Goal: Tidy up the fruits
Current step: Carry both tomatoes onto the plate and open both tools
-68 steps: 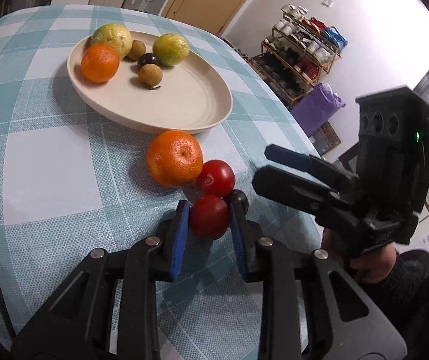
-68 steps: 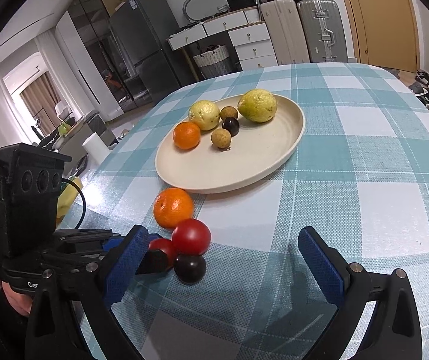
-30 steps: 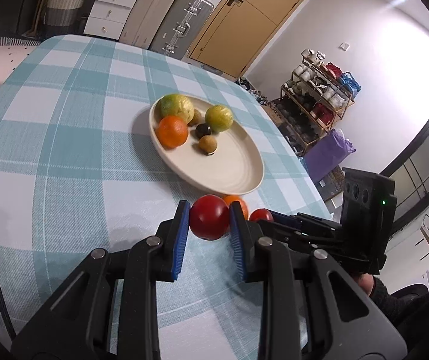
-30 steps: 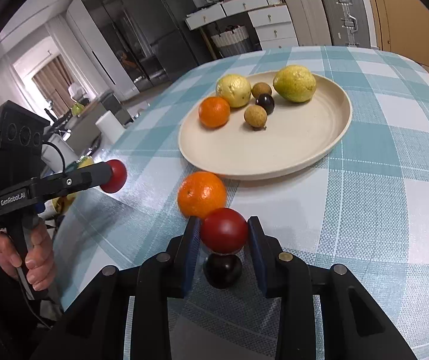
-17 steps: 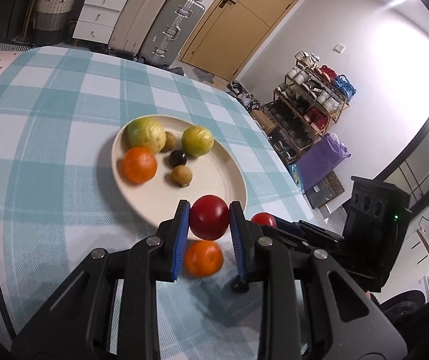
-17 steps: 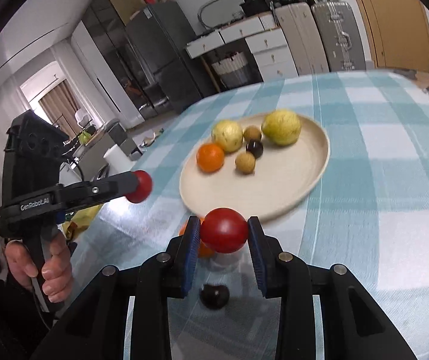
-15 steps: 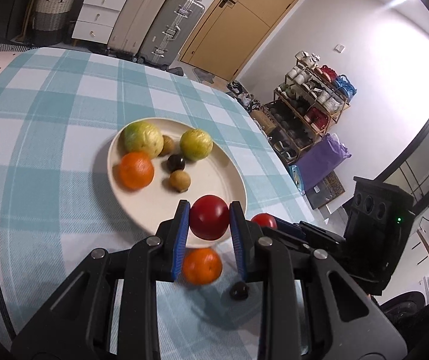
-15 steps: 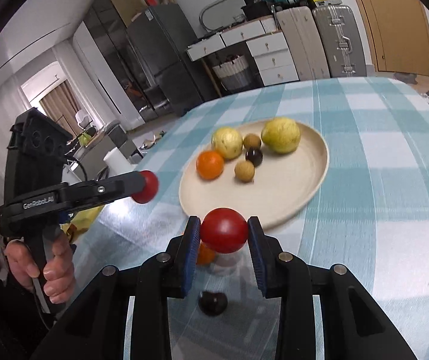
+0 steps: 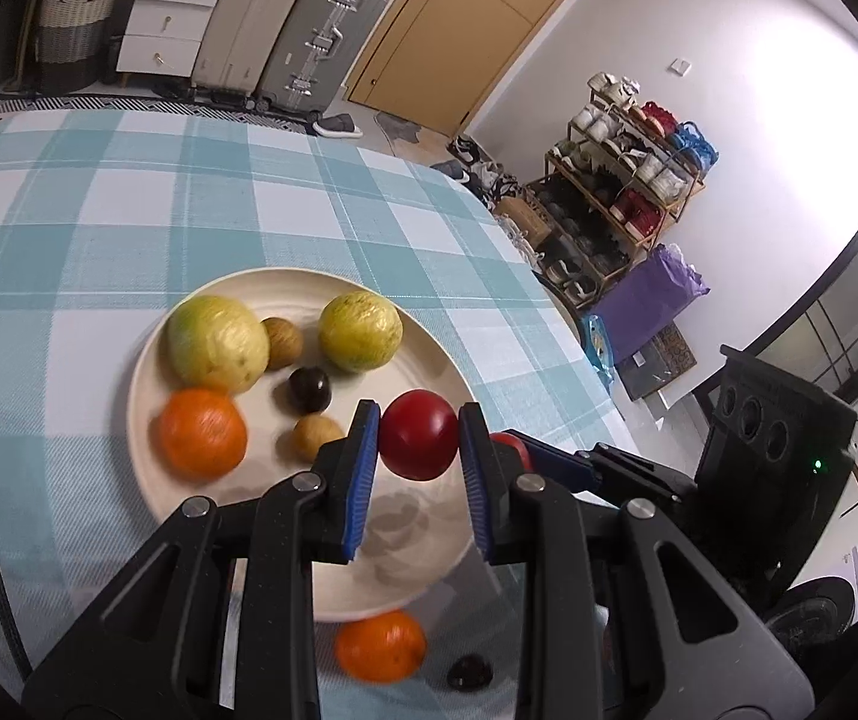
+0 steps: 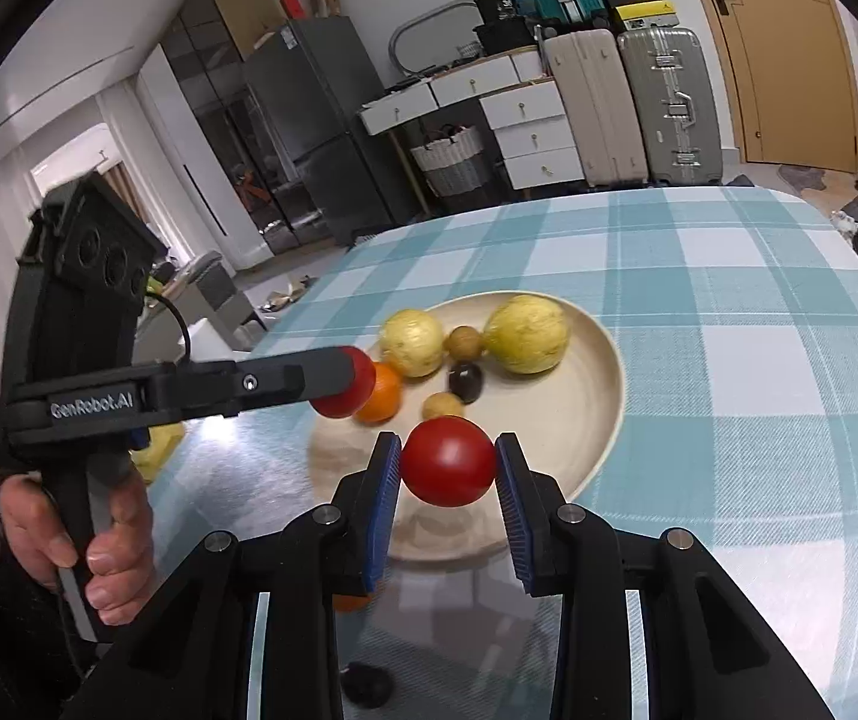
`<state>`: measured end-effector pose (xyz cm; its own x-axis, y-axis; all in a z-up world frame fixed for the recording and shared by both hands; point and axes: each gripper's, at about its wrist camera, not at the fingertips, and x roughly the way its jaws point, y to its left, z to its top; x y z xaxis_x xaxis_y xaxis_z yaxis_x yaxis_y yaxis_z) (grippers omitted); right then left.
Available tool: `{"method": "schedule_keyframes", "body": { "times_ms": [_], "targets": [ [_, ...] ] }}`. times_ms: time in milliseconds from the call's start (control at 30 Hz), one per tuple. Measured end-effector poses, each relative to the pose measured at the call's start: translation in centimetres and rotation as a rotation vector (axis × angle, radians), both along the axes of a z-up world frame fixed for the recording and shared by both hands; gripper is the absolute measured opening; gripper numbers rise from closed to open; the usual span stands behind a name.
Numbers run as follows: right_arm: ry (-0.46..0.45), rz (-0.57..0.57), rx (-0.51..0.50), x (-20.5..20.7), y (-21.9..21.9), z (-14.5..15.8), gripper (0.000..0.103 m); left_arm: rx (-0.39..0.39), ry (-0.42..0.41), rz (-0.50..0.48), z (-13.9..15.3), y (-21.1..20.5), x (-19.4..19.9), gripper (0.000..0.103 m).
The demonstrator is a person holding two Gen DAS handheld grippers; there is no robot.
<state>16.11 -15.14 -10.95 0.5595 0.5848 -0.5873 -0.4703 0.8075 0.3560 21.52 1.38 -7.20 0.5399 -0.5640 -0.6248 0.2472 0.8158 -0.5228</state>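
Fingers of left gripper clamp a red tomato above the cream plate; fingers of right gripper clamp a second red tomato over the plate's near rim. Plate holds two guavas, an orange, three small fruits. Near the plate on the checked surface: loose orange, dark small fruit.

both wrist views look steeply down, close over the shared plate, from opposite sides.
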Motion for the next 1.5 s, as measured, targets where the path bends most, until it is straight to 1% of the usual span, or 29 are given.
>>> {"method": "schedule_keyframes", "body": {
  "times_ms": [133, 333, 533, 633, 800, 900, 933, 967, 1000, 1033, 1067, 1133, 1200, 1267, 1367, 1467, 1500],
  "targets": [
    [0.002, -0.021, -0.042, 1.4, -0.2, -0.4, 0.033, -0.002, 0.030, -0.014, -1.0, -1.1, 2.1, 0.024],
    [-0.018, -0.033, -0.086, 3.1, -0.6, -0.5, 0.033, 0.004, 0.068, -0.015, -2.5, -2.0, 4.3, 0.024],
    [-0.015, -0.029, -0.137, 4.9, -0.4, -1.5, 0.033, 0.019, 0.090, -0.016, -3.8, -2.2, 5.7, 0.024],
    [-0.008, -0.024, -0.139, 5.6, -0.3, -1.9, 0.033, 0.017, 0.100, -0.016, -4.3, -2.2, 6.1, 0.024],
    [0.002, -0.022, -0.147, 6.5, 0.0, -2.5, 0.033, 0.012, 0.095, 0.000, -4.3, -2.1, 6.5, 0.024],
    [0.001, -0.014, -0.143, 6.9, 0.4, -2.7, 0.034, 0.049, 0.081, 0.011, -3.7, -2.2, 6.2, 0.026],
    [0.002, -0.006, -0.142, 7.1, 0.6, -2.7, 0.043, 0.050, 0.078, 0.011, -3.4, -2.1, 6.0, 0.028],
    [-0.001, 0.001, -0.139, 7.1, 0.7, -2.6, 0.051, 0.037, 0.071, 0.008, -3.1, -2.0, 5.8, 0.035],
    [-0.011, 0.005, -0.133, 7.0, 0.8, -2.4, 0.063, 0.032, 0.064, 0.008, -2.8, -1.9, 5.5, 0.039],
    [-0.032, 0.006, -0.124, 6.6, 0.7, -2.1, 0.067, 0.037, 0.052, 0.018, -2.4, -1.7, 5.1, 0.045],
    [-0.050, 0.006, -0.121, 6.2, 0.7, -1.8, 0.067, 0.040, 0.041, 0.028, -2.0, -1.5, 4.7, 0.048],
    [-0.085, -0.003, -0.121, 5.4, 0.4, -1.1, 0.078, 0.035, 0.027, 0.033, -1.4, -1.1, 4.0, 0.049],
    [-0.100, -0.019, -0.111, 4.8, 0.0, -0.7, 0.080, 0.043, 0.015, 0.046, -0.9, -0.8, 3.2, 0.049],
    [-0.103, -0.034, -0.106, 4.3, -0.4, -0.4, 0.080, 0.052, 0.007, 0.057, -0.5, -0.5, 2.4, 0.055],
    [-0.101, -0.056, -0.109, 3.6, -0.9, 0.0, 0.080, 0.077, -0.011, 0.082, 0.0, -0.1, 1.0, 0.062],
    [-0.098, -0.074, -0.106, 2.9, -1.3, 0.3, 0.082, 0.095, -0.023, 0.104, 0.4, 0.4, -0.2, 0.065],
    [-0.097, -0.081, -0.106, 2.7, -1.4, 0.3, 0.084, 0.101, -0.025, 0.111, 0.5, 0.6, -0.6, 0.067]
  ]
}}
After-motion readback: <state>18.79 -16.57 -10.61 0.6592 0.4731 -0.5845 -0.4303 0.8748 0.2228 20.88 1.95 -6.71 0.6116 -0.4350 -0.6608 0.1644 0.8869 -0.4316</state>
